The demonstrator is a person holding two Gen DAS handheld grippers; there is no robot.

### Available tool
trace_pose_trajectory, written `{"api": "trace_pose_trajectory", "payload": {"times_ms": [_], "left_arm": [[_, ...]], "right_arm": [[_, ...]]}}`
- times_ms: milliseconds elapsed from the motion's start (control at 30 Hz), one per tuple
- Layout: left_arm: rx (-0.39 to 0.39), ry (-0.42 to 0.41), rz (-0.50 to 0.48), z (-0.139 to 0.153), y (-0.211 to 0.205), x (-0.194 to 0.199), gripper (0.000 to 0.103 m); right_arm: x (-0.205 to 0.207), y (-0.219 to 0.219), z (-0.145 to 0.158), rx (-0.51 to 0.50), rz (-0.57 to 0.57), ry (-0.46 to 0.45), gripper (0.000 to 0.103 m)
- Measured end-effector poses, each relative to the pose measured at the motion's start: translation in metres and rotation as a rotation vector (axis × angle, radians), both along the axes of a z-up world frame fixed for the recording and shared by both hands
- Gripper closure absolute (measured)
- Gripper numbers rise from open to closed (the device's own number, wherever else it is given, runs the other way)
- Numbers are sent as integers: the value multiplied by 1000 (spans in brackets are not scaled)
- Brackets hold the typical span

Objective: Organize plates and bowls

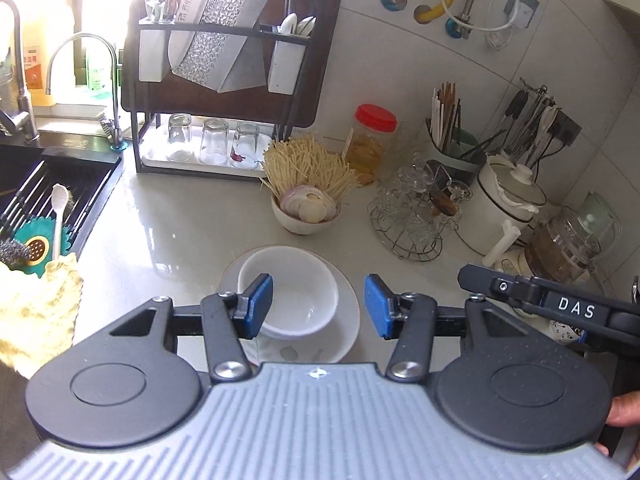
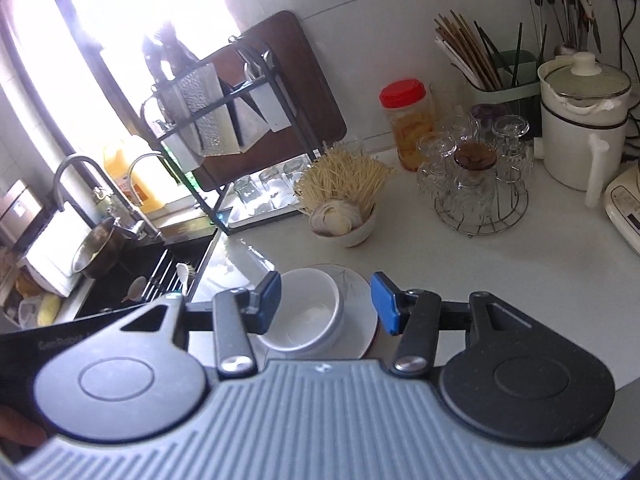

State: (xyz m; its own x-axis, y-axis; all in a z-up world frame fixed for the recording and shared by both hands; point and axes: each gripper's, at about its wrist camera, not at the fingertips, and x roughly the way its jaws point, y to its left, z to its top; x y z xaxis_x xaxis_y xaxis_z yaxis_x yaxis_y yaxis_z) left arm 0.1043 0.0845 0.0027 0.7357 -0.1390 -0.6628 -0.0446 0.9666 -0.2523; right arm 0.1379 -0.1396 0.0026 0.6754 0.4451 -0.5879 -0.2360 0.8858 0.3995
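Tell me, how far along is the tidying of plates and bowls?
Done, it seems: an empty white bowl sits stacked on a plate on the counter. In hand: nothing; the left gripper and right gripper are both open above that stack. Possibly left: the bowl of onion and mushrooms stands apart behind, and the stack may need putting away.

Both rigs match: black two-finger left gripper point(image 1: 319, 306) and right gripper point(image 2: 325, 303), blue rubber pads point(image 1: 262, 300), silver screws point(image 1: 230, 369), ribbed grey housing point(image 1: 320, 420), "DAS" lettering.
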Motion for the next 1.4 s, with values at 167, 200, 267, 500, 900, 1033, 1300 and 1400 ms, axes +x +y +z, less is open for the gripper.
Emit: {"api": "trace_pose_trajectory", "payload": {"times_ms": [167,200,267,500,900,1033,1300,1400], "left_arm": [[18,-12,13,9,-17,-25,46],[19,-16,15,12,-20,-30,46],[21,-31,16,17,-26,-40,46],[48,-41,17,24,-45,-75,46],[68,-46,50,31,-59,-129,45],[78,-25,53,23,-61,-143,44],[56,8,82,9,-67,-164,44],[63,6,70,9,-73,-170,44]], "right_arm": [[-22,-10,6,-16,27,-29,50],[-26,-12,8,-20,30,-33,50],[-35,-17,12,-22,37,-43,50],[-66,-25,22,-36,64,-76,50],[-103,-36,23,-31,97,-37,50],[-116,-37,21,-36,121,-40,50],[-142,-44,22,-60,129,-75,50],[-149,-47,22,-61,120,-83,50]]}}
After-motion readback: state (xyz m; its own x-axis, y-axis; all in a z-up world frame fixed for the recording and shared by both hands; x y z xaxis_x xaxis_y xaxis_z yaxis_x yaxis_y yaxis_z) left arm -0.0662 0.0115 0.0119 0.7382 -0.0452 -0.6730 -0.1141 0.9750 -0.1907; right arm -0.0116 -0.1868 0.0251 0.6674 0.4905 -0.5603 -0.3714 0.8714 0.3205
